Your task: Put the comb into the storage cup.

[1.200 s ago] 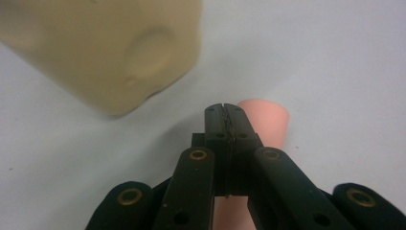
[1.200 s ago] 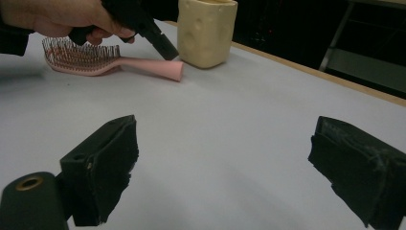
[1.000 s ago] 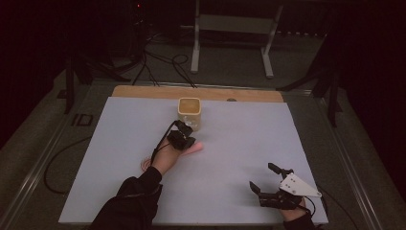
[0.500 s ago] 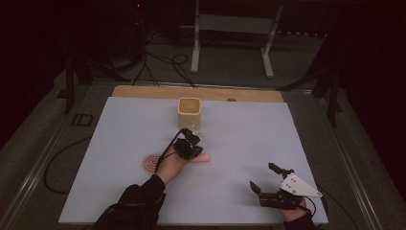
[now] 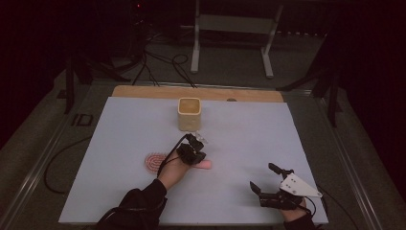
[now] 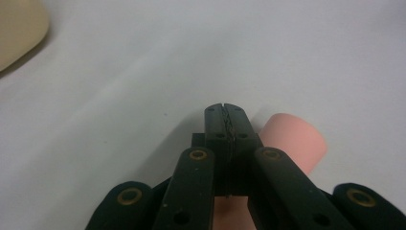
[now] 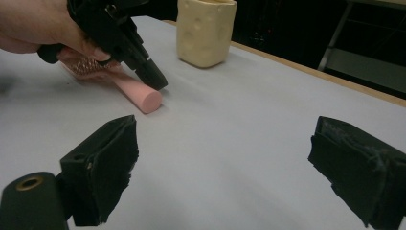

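A pink hairbrush lies on the white table: its round head [image 5: 153, 162] is left of the person's left hand and its handle [image 5: 207, 165] sticks out to the right. My left gripper [image 5: 200, 154] hovers right over the handle [image 6: 294, 139], jaws shut together with nothing between them [image 6: 225, 111]. In the right gripper view it [image 7: 155, 80] points down at the handle's end [image 7: 143, 98]. My right gripper [image 5: 262, 176] rests at the near right of the table, open and empty [image 7: 230, 158].
A cream cup-like holder [image 5: 189, 113] stands at the back middle of the table [image 5: 119, 124], beyond the left gripper. A wooden strip [image 5: 143, 91] runs along the far edge. Stands and cables sit on the dark floor behind.
The left hand has drawn back from near the cream holder toward the near side and lowered over the brush. The brush head now shows left of the hand. The right gripper has stayed put.
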Tool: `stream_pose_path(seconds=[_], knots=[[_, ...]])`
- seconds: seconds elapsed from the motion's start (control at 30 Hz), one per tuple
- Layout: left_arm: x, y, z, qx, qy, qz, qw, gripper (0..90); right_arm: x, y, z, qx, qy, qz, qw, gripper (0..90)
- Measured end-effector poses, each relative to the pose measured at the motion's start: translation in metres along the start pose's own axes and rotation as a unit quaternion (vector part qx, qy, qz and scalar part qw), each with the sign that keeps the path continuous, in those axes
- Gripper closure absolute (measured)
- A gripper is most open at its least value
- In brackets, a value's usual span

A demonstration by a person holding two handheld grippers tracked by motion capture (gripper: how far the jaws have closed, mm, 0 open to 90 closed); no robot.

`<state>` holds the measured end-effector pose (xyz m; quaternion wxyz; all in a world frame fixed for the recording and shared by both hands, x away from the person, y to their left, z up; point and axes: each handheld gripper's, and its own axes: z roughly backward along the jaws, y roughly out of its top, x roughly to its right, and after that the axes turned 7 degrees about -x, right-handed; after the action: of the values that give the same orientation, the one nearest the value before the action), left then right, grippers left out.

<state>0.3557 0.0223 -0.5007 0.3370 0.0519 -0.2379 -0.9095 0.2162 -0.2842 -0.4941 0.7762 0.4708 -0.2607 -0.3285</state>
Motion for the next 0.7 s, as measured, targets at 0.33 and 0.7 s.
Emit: stream_pose_path(seconds=[0.33, 0.7], knots=[[0.013, -0.012, 0.006, -0.008, -0.01, -0.016, 0.9998, 89.9, -0.001, 0.0, 0.0, 0.0, 0.002, 0.0, 1.0, 9.2], [0.025, -0.03, 0.014, -0.015, -0.009, -0.025, 0.9996, 89.9, -0.001, 0.0, 0.0, 0.0, 0.001, -0.001, 1.0, 9.2]])
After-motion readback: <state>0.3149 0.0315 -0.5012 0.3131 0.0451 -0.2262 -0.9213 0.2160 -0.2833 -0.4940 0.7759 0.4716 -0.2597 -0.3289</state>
